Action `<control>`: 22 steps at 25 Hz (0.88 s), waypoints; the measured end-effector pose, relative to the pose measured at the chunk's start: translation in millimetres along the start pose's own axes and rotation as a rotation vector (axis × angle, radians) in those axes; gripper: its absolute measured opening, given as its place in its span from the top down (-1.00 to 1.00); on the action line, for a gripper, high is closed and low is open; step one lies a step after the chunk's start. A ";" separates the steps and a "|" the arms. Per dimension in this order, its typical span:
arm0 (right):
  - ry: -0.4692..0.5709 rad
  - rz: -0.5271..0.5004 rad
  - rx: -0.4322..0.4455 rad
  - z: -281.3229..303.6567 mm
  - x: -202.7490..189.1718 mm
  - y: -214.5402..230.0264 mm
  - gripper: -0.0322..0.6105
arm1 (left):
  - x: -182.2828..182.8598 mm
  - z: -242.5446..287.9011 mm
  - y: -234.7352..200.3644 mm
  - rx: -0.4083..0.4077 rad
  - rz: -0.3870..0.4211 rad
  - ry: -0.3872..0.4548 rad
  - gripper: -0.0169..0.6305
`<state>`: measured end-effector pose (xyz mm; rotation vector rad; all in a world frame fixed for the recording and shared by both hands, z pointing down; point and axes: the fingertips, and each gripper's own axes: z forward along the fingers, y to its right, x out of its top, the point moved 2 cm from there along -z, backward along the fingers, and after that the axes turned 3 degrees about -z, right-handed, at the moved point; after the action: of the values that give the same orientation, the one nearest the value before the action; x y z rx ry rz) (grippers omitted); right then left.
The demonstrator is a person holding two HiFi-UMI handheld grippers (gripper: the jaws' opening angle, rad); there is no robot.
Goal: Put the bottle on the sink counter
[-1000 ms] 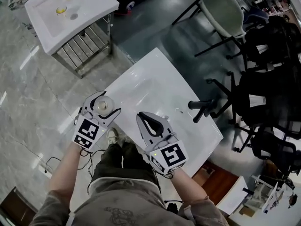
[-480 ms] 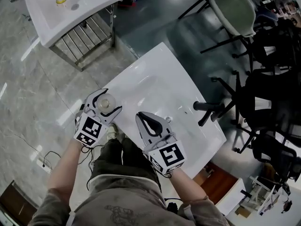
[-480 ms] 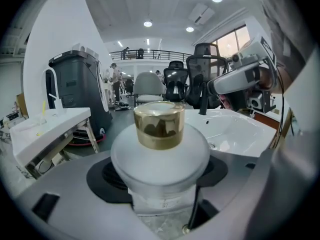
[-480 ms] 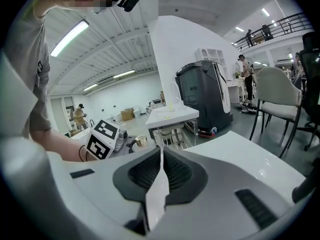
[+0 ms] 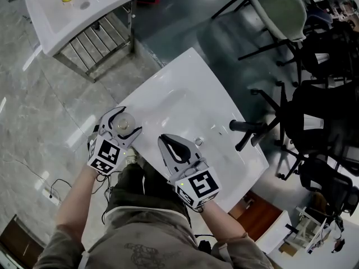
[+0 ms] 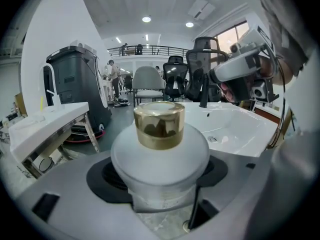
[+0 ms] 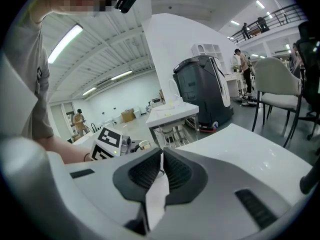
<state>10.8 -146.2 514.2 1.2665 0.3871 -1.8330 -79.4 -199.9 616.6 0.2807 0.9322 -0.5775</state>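
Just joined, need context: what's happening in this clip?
A person holds a gripper in each hand. The left tongs are clamped on a gold-capped white bottle, held at the near corner of the sink counter; it doesn't look set down yet. The right tongs are shut and empty above the counter's near edge.

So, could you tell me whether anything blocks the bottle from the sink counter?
Nothing visible does. The left tool holds the bottle by the sink counter's bare left corner; the shut, empty right tool sits off to the side.
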 end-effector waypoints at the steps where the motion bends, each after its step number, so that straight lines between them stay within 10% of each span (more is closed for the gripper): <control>1: 0.000 0.018 0.006 0.2 -0.2 0.0 0.79 | 0.1 1.2 -0.4 0.002 -0.001 0.000 -0.09; 22: -0.010 0.241 0.074 13.2 -19.4 -0.9 0.79 | 1.5 6.9 -2.8 0.061 0.021 0.014 -0.09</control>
<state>4.4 -145.3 536.8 1.2935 0.1542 -1.6612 -75.7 -205.9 619.4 0.3496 0.9247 -0.5856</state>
